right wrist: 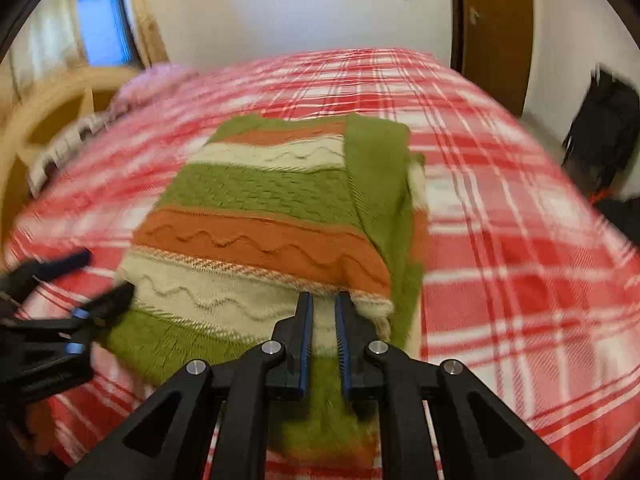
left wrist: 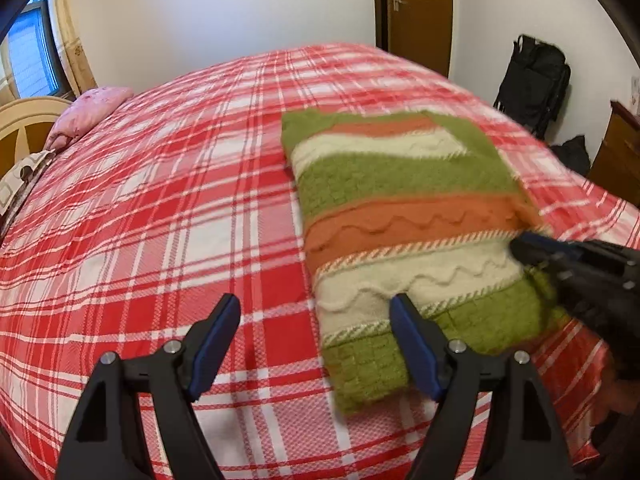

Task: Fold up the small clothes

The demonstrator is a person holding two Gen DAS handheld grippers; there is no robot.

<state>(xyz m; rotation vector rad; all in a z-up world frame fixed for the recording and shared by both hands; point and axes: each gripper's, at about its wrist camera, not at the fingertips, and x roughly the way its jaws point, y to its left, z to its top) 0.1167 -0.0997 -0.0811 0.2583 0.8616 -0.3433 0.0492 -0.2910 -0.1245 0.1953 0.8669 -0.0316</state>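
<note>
A small knitted sweater point(left wrist: 404, 216) in green, orange and cream stripes lies partly folded on the bed, with a green sleeve laid along its right side point(right wrist: 376, 168). My left gripper point(left wrist: 316, 344) is open and empty, at the sweater's near left corner; its right finger point(left wrist: 412, 340) overlaps the hem. It shows at the left of the right wrist view point(right wrist: 104, 276). My right gripper point(right wrist: 324, 304) has its jaws close together over the near edge of the sweater point(right wrist: 264, 216), with a narrow gap and cream knit between them. It shows at the right of the left wrist view point(left wrist: 536, 252).
The bed is covered by a red and white plaid sheet point(left wrist: 160, 208). A pink pillow point(left wrist: 92, 112) and a wooden headboard point(left wrist: 24, 128) are at the far left. A black bag point(left wrist: 536, 80), a wooden door point(left wrist: 416, 8) and a brown dresser point(left wrist: 620, 152) stand to the right.
</note>
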